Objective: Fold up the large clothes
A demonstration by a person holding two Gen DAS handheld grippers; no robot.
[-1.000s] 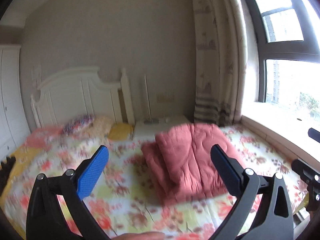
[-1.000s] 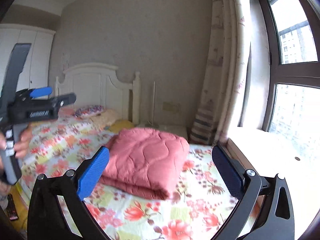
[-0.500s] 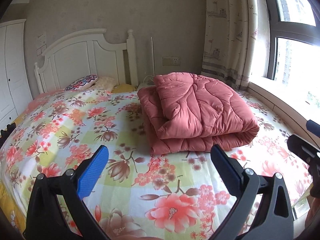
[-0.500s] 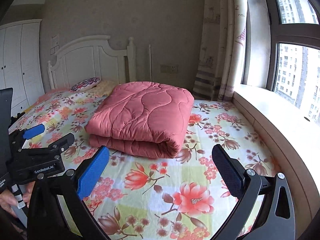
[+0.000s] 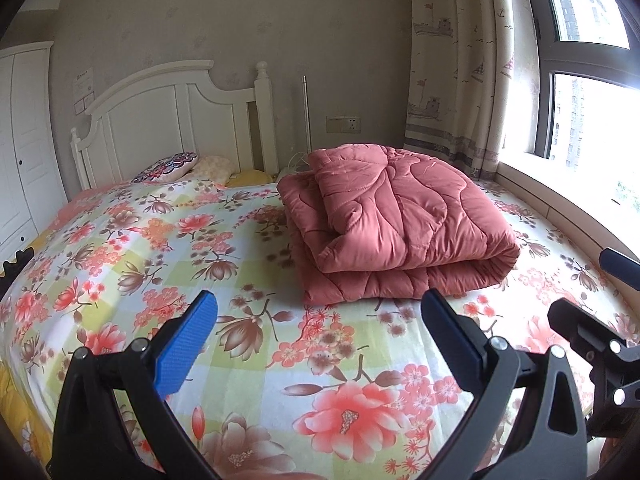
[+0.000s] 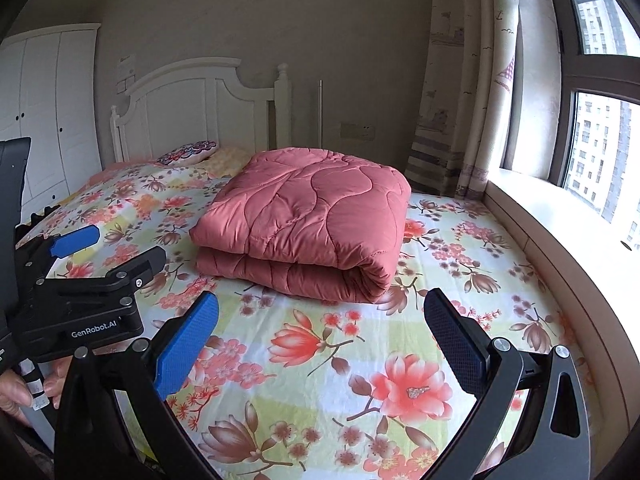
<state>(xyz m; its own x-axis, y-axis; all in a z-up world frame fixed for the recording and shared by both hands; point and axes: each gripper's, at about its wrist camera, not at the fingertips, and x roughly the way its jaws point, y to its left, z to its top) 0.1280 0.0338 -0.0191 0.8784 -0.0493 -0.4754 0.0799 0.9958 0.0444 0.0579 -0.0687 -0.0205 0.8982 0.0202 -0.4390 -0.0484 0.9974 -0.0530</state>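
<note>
A salmon-red quilted comforter [image 5: 396,224] lies folded into a thick bundle on the floral bed sheet [image 5: 248,272], toward the window side; it also shows in the right wrist view [image 6: 308,224]. My left gripper [image 5: 318,344] is open and empty, held above the sheet short of the bundle. My right gripper [image 6: 320,342] is open and empty too, just short of the bundle's near fold. The left gripper also appears at the left edge of the right wrist view [image 6: 80,280].
A white headboard [image 5: 172,120] stands at the far end, with pillows [image 5: 168,166] below it. A white wardrobe [image 6: 44,112] is at the left. A curtain [image 5: 456,80] and a window sill [image 6: 560,232] run along the right side of the bed.
Both grippers have tilted down and come closer to the bed, so the folded comforter now sits larger and lower in both views. Both stay open.
</note>
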